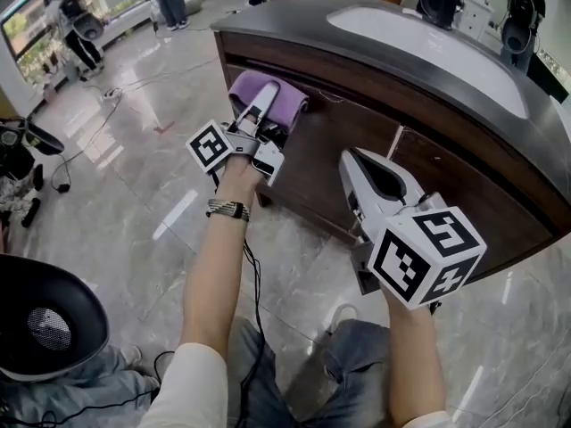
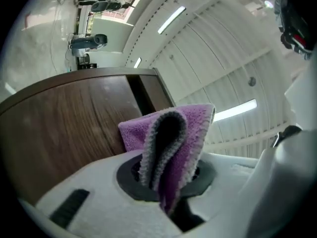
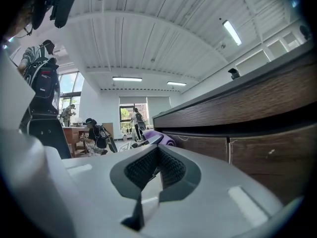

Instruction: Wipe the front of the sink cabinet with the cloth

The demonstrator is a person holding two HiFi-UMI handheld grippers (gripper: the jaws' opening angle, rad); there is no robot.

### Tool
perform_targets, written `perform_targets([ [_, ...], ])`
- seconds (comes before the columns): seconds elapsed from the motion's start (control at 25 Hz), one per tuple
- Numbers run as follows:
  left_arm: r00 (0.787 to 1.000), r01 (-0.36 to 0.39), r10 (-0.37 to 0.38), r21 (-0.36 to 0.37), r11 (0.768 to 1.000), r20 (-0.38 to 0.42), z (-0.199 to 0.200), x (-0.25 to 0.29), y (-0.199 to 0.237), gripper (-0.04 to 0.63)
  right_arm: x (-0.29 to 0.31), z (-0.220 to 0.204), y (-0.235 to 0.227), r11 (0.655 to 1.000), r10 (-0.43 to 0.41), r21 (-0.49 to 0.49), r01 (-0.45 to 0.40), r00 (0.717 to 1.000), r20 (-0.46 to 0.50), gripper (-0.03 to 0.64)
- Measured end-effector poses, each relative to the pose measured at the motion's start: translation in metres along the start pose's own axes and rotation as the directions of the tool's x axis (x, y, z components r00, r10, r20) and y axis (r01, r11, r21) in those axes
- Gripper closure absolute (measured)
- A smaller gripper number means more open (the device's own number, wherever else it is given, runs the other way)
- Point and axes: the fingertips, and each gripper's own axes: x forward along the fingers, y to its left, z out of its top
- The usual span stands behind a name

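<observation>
A purple cloth (image 1: 291, 105) is pressed against the upper left part of the dark wooden sink cabinet front (image 1: 330, 150). My left gripper (image 1: 266, 98) is shut on it. In the left gripper view the folded cloth (image 2: 185, 133) stands up out of my left gripper (image 2: 166, 178), with the wood panel (image 2: 59, 128) close behind it. Further right, my right gripper (image 1: 350, 157) is held in front of the cabinet door, shut and empty. Its ribbed pads (image 3: 171, 168) meet in the right gripper view, where the cloth (image 3: 159, 137) shows far off along the cabinet (image 3: 252, 108).
A white basin (image 1: 437, 43) is set in the dark countertop (image 1: 294, 34) above the cabinet. The floor (image 1: 134, 150) is glossy marble with cables (image 1: 98, 123) on it. A black round device (image 1: 45, 319) sits at lower left. People stand in the far background.
</observation>
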Motion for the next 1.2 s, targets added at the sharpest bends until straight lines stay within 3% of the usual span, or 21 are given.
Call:
perform_targets([
  [0.16,0.997,-0.062,0.065,-0.063,0.996,0.047,0.005,-0.026,0.036,0.549,-0.002,0.003,-0.004,1.000,0.000,0.001,0.000,1.000,0.001,0.611],
  [0.64,0.984,-0.174,0.176,-0.072,0.982,0.019,-0.005,-0.080,0.102,0.549,0.000,-0.004,-0.003,1.000,-0.001,-0.023,0.001,1.000,-0.018,0.611],
  [0.96,0.959,-0.278,0.282,-0.116,0.954,0.023,-0.020,-0.126,0.162,0.549,-0.002,-0.012,-0.008,0.999,-0.016,-0.038,0.015,0.999,-0.045,0.611],
  [1.2,0.969,-0.241,0.247,-0.142,0.960,0.024,-0.024,-0.140,0.173,0.549,-0.003,-0.015,-0.014,0.998,-0.025,-0.065,0.020,0.997,-0.074,0.611],
])
